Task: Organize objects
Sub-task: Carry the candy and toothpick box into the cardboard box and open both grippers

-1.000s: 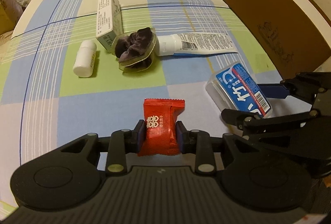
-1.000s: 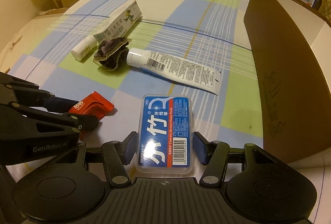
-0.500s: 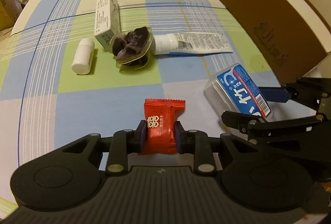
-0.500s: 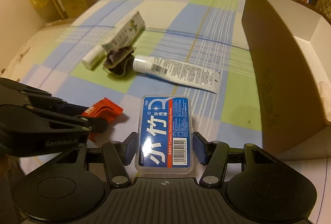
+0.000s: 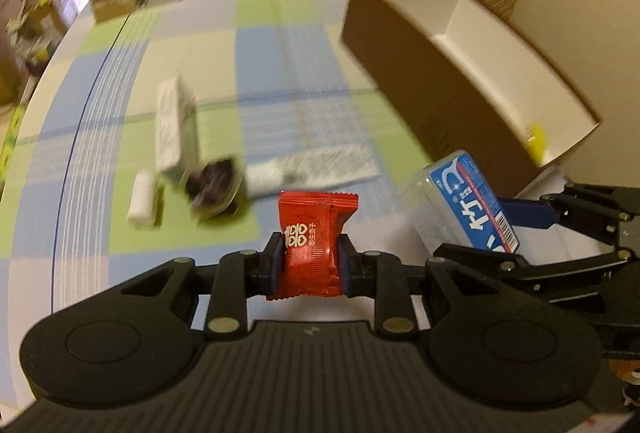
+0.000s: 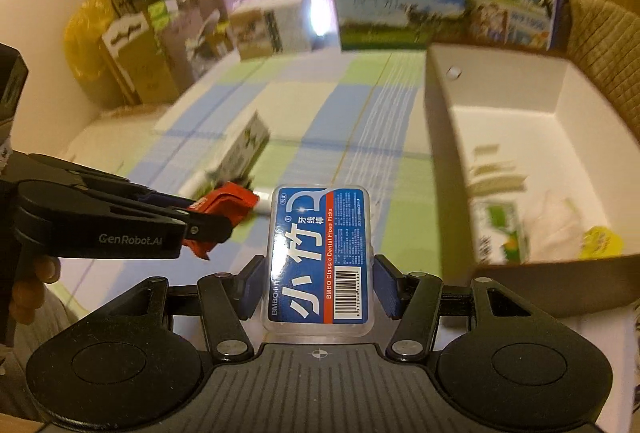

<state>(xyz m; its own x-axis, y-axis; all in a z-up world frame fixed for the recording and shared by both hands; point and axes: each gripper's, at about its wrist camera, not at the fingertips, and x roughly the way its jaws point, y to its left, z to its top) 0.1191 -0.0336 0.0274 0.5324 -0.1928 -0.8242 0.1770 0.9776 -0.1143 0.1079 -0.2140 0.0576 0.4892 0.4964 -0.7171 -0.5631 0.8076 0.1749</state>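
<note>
My left gripper (image 5: 310,265) is shut on a red candy packet (image 5: 312,241), held above the checked tablecloth. My right gripper (image 6: 320,287) is shut on a clear box of dental floss picks with a blue label (image 6: 320,253), also lifted off the table. In the left wrist view that floss box (image 5: 468,209) shows at the right, between the right gripper's blue pads. The right wrist view shows the left gripper (image 6: 208,221) with the candy (image 6: 224,207) at the left. The open cardboard box (image 6: 516,121), white inside, stands to the right.
On the cloth lie a white tube (image 5: 316,169), a dark scrunchie (image 5: 214,185), a small white bottle (image 5: 142,203) and a carton (image 5: 176,129). The cardboard box holds a green-and-white packet (image 6: 500,237) and a yellow item (image 6: 600,241). Milk cartons (image 6: 400,5) stand at the table's far edge.
Both grippers have risen from the table with their objects, and both now look further ahead, so the inside of the cardboard box has come into sight. The grips are unchanged.
</note>
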